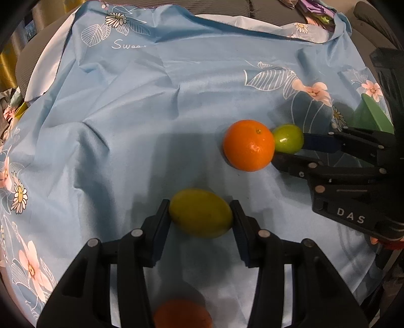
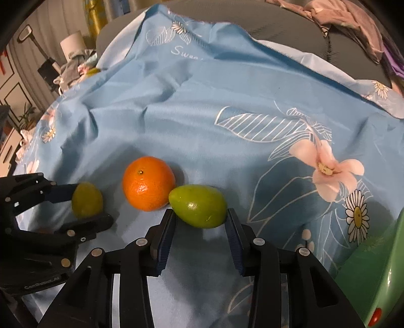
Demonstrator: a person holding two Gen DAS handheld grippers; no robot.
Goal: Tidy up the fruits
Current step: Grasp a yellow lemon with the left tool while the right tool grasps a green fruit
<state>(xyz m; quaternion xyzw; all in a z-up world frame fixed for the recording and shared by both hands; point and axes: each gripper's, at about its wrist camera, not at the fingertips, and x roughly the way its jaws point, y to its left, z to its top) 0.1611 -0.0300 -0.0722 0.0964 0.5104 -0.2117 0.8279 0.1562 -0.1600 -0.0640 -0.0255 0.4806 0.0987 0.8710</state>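
Note:
On the blue flowered cloth (image 1: 151, 113) lie an orange (image 1: 248, 145), a yellow-green fruit (image 1: 200, 213) and a brighter green fruit (image 1: 287, 138). My left gripper (image 1: 200, 217) has its pads against both ends of the yellow-green fruit, which also shows in the right wrist view (image 2: 87, 200). My right gripper (image 2: 200, 217) has its pads against the green fruit (image 2: 198, 205), which touches the orange (image 2: 148, 183). A second orange (image 1: 183, 315) lies blurred under the left gripper.
A green container (image 2: 373, 272) stands at the right, also showing in the left wrist view (image 1: 373, 113). The cloth (image 2: 227, 101) is wrinkled and ends at a grey cushion (image 2: 252, 15) behind. Clothes (image 2: 353, 20) are piled at the far right.

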